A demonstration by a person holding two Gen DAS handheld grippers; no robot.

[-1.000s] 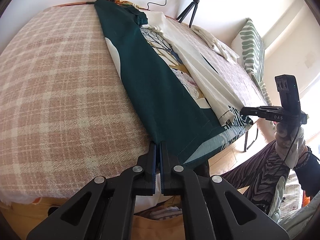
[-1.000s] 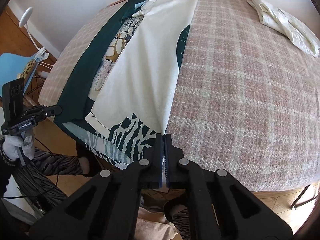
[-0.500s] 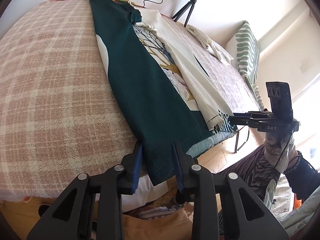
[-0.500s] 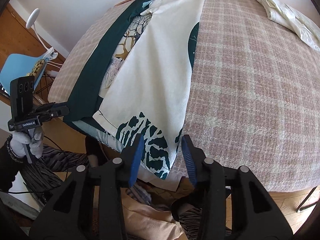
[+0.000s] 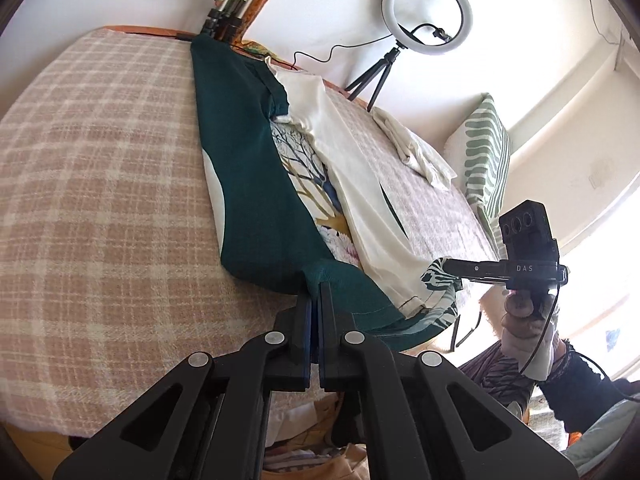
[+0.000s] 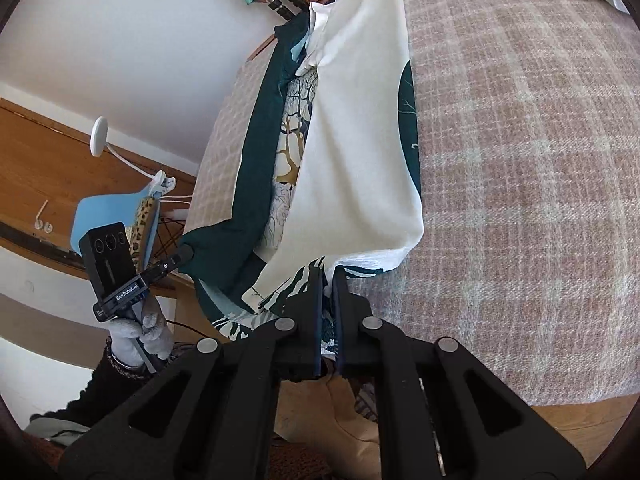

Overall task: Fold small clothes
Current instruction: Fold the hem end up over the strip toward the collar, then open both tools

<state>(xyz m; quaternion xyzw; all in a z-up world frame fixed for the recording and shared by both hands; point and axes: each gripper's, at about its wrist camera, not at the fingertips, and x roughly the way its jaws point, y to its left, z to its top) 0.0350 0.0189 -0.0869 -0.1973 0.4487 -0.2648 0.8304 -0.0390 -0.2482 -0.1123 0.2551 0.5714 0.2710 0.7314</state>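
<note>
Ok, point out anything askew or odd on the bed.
The crumpled cream garment lies bunched near the bed's far edge, unfolded. The green-and-cream printed shirt lies flat with both sides folded in; its hem is pinched by both grippers.

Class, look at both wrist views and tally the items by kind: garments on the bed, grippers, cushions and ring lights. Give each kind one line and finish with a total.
Garments: 2, the printed green and cream garment and the crumpled white garment.
Grippers: 2, the left gripper and the right gripper.
Cushions: 1, the striped cushion.
Ring lights: 1, the ring light.
Total: 6
</note>
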